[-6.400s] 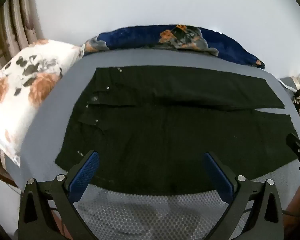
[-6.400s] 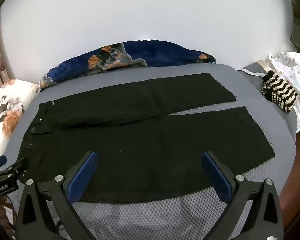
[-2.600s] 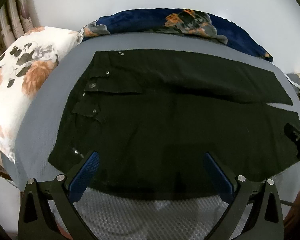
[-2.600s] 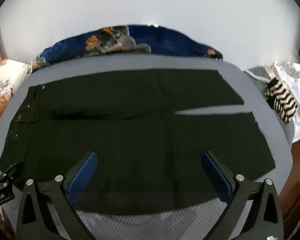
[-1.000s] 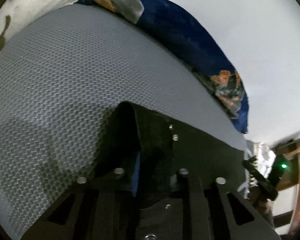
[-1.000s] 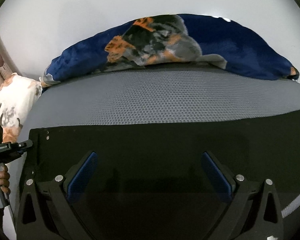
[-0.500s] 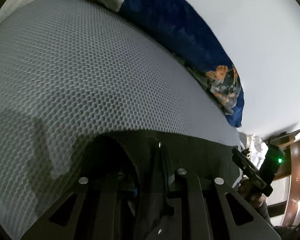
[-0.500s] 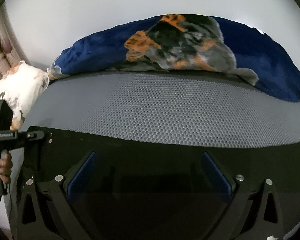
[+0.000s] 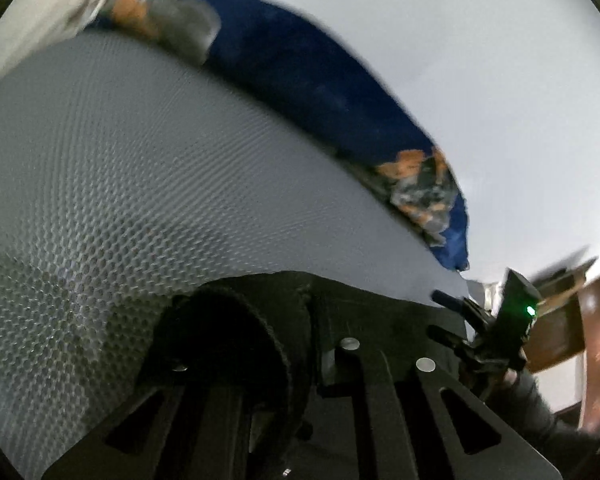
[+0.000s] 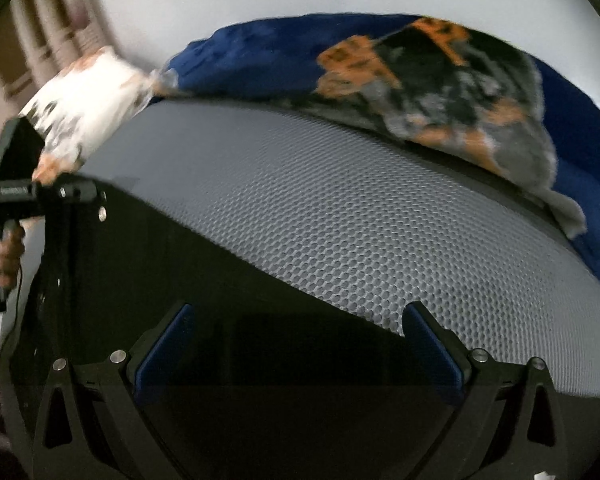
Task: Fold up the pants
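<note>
Pants (image 10: pixel 188 292) fill the space under and between my right jaws, a black sheet on the grey mesh bed cover (image 10: pixel 340 216), their far edge running just beyond the tips. My right gripper (image 10: pixel 296 344) has its jaws spread wide, blue pads (image 10: pixel 164 352) showing, nothing held as far as I can see. Over on the left, the left gripper (image 9: pixel 300 344) has its jaws pinched close together with black cloth bunched right between them; I read that as a grip on the waist end of the pants (image 9: pixel 240 320). From the right view that gripper (image 10: pixel 40 196) sits far off to the left of my jaws, at the corner with the metal studs.

I judge the step in hand is the lengthwise fold, one leg over the other. To do it well I want both ends moving together: close the right jaws on the same edge, keep the cloth taut between the two grips, and lay it down edge to edge, clear of the blue floral blanket (image 10: pixel 420 60) beyond the tips.
</note>
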{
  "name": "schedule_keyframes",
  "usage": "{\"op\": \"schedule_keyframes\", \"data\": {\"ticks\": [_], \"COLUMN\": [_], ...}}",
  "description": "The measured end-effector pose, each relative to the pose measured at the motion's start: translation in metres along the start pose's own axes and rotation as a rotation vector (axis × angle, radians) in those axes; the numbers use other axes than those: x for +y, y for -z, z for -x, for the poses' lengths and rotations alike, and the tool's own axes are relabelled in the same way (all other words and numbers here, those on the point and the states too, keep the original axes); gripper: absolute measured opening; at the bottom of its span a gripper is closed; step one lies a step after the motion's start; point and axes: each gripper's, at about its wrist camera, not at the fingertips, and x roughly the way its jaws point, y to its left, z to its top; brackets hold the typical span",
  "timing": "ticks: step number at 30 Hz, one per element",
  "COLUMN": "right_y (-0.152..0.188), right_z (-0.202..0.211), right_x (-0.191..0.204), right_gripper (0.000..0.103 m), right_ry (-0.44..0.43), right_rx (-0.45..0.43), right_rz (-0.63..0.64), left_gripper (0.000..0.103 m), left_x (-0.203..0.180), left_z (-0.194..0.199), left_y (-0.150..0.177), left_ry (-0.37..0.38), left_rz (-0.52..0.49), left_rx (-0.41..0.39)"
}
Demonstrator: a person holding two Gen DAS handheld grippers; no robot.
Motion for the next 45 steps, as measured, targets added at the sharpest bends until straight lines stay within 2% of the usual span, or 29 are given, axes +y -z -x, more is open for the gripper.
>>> {"op": "schedule_keyframes", "data": {"ticks": [3, 8, 9, 11, 15, 17, 20, 31, 36, 39, 41, 45], "right_y": [-0.008, -0.025, -0.026, -0.029, -0.029, -0.029, -0.021, -0.007, -0.006, -0.004, -0.001, 0.007], "right_z": [-0.005, -0.020, -0.023, -0.029, -0.030, -0.030, -0.024, -0.006, -0.001, 0.006, 0.011, 0.026], "right_x": [-0.009, -0.024, -0.025, -0.030, -0.032, -0.032, -0.040, -0.066, -0.072, -0.075, -0.076, -0.066], "right_gripper": [0.101, 0.089, 0.088, 0.078, 0.071, 0.063, 0.053, 0.048, 0.039, 0.029, 0.015, 0.008], "right_ry": [-0.067, -0.180, -0.198, -0.265, -0.334, -0.358, -0.352, -0.278, -0.221, -0.174, -0.134, -0.035], "right_rx": [0.043, 0.137, 0.153, 0.201, 0.252, 0.280, 0.318, 0.366, 0.368, 0.364, 0.347, 0.286], "right_rz": [0.039, 0.116, 0.127, 0.149, 0.201, 0.233, 0.276, 0.336, 0.329, 0.308, 0.280, 0.296], "left_gripper": [0.007, 0.007, 0.007, 0.007, 0.007, 0.007, 0.007, 0.007, 0.007, 0.007, 0.007, 0.007], "left_x": [-0.020, -0.039, -0.039, -0.042, -0.051, -0.054, -0.056, -0.063, -0.058, -0.058, -0.058, -0.061], "left_z": [0.018, 0.044, 0.050, 0.061, 0.068, 0.072, 0.074, 0.073, 0.067, 0.064, 0.061, 0.055], "left_y": [0.006, 0.016, 0.018, 0.024, 0.031, 0.033, 0.034, 0.038, 0.036, 0.035, 0.034, 0.034], "left_ry": [0.015, 0.041, 0.039, 0.031, 0.020, 0.016, 0.009, -0.043, -0.069, -0.090, -0.102, -0.138], "left_rz": [-0.073, -0.164, -0.170, -0.187, -0.180, -0.182, -0.169, -0.164, -0.152, -0.169, -0.174, -0.198], "left_rx": [-0.035, -0.075, -0.082, -0.110, -0.127, -0.140, -0.144, -0.141, -0.126, -0.117, -0.113, -0.099]}}
